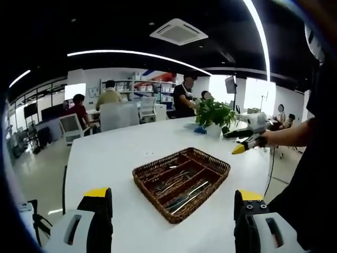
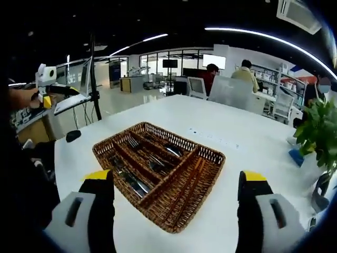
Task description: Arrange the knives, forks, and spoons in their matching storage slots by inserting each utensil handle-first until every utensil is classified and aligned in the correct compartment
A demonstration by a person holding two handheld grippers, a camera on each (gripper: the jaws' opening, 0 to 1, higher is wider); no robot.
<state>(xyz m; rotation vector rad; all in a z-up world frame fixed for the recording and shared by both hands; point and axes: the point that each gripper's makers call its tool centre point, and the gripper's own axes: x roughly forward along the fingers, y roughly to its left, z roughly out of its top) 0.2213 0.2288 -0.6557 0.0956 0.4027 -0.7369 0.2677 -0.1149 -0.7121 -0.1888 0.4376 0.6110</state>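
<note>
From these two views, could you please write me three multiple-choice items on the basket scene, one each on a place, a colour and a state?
1. Where does the basket sit?
A. on the white table
B. on the floor
C. on a chair

2. What colour are the tips of the right gripper?
A. red
B. yellow
C. green

3. How is the left gripper?
A. shut on a fork
B. shut on a spoon
C. open, holding nothing

Key: 1 A, the wicker basket rests on the tabletop; 2 B, both tips are yellow; 3 C, its jaws stand wide apart with nothing between them.
</note>
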